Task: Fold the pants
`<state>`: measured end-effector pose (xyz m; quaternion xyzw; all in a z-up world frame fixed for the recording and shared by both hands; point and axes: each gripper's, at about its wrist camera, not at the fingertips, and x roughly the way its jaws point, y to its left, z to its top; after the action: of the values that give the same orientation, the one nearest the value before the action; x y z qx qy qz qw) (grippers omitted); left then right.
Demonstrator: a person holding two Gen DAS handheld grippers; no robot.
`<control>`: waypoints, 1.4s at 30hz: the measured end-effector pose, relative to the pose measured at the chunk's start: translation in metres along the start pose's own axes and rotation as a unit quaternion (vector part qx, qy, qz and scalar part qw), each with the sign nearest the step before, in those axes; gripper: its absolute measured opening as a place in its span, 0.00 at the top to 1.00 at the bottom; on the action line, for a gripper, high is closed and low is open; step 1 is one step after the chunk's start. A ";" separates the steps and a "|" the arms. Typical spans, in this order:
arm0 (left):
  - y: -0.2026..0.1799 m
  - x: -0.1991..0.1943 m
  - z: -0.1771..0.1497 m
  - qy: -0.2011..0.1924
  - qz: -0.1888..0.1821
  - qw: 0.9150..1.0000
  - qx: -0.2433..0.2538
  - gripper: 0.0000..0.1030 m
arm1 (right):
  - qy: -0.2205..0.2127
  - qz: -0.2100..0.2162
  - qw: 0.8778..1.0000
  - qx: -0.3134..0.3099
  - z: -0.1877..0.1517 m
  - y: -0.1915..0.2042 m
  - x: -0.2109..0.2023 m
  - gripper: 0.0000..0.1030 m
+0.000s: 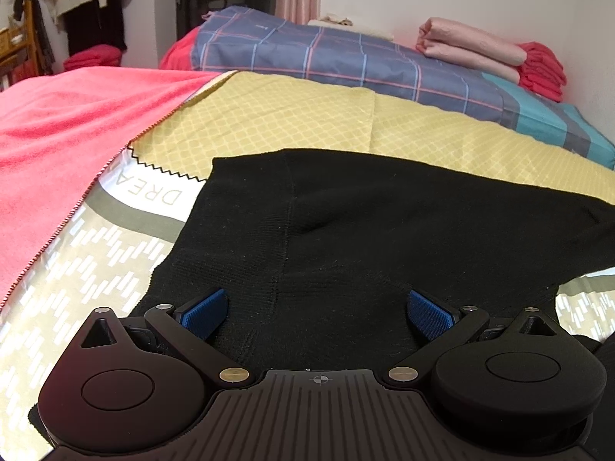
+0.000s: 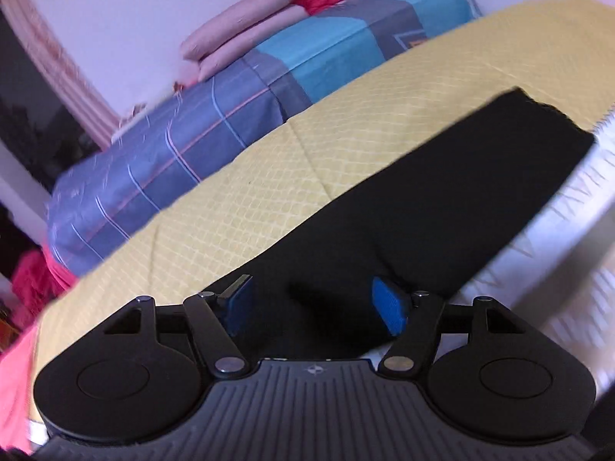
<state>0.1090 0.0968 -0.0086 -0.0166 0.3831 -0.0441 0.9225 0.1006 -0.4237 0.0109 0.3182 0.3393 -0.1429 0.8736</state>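
The black pants point(image 1: 384, 230) lie flat on the bed, partly on the yellow quilted cover point(image 1: 269, 119) and partly on the patterned sheet point(image 1: 96, 261) toward the near edge, spread out so that a fold can be made cleanly. From the left side the waist and seat show broad and smooth, with one seam running down the middle; from the right side a long leg point(image 2: 442, 199) stretches away toward the right-hand end of the bed.

The left tongs point(image 1: 319, 313) hang low over the cloth with their blue pads set wide, nothing pinched between them, as if placed to take hold of the near part of the pants. The right tongs point(image 2: 313, 307) also stand open above the leg, pads apart and not gripping; that view is tilted and smeared, so I judge this hand is in transit to its own grip point.

A pink blanket point(image 1: 57, 134) covers the left side of the bed, and folded bedding point(image 1: 346, 53) is stacked along the far edge by the wall, out of the way
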 end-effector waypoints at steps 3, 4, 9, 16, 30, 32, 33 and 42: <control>0.003 -0.003 0.002 0.003 0.005 1.000 -0.010 0.00 | -0.017 -0.052 0.998 -0.044 -0.009 0.014 -0.023 0.13; 0.004 -0.005 0.003 0.003 0.014 1.000 -0.015 0.00 | -0.021 -0.054 0.996 -0.063 -0.014 0.021 -0.030 0.13; 0.019 -0.033 -0.001 -0.016 0.064 0.997 -0.032 0.00 | -0.010 -0.006 0.991 -0.137 -0.047 0.054 -0.061 0.13; 0.061 -0.108 -0.016 -0.067 0.100 0.989 -0.091 0.00 | 0.040 0.127 0.935 -0.327 -0.148 0.157 -0.075 0.22; 0.127 -0.143 -0.055 -0.038 0.158 0.974 -0.155 0.00 | 0.115 0.285 0.793 -0.526 -0.340 0.324 -0.053 0.69; 0.127 -0.141 -0.056 -0.033 0.158 0.975 -0.154 0.00 | 0.088 0.288 0.762 -0.573 -0.349 0.328 -0.066 0.79; 0.127 -0.141 -0.057 -0.030 0.158 0.975 -0.153 0.00 | 0.107 0.309 0.767 -0.552 -0.336 0.324 -0.063 0.79; 0.090 -0.124 -0.046 -0.009 0.158 0.982 -0.108 0.00 | 0.153 0.288 0.806 -0.493 -0.286 0.252 -0.074 0.39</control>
<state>-0.0042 0.1979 0.0404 -0.0557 0.3753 0.1435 0.9140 0.0207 -0.0443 0.0150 -0.0547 0.3862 0.3528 0.8505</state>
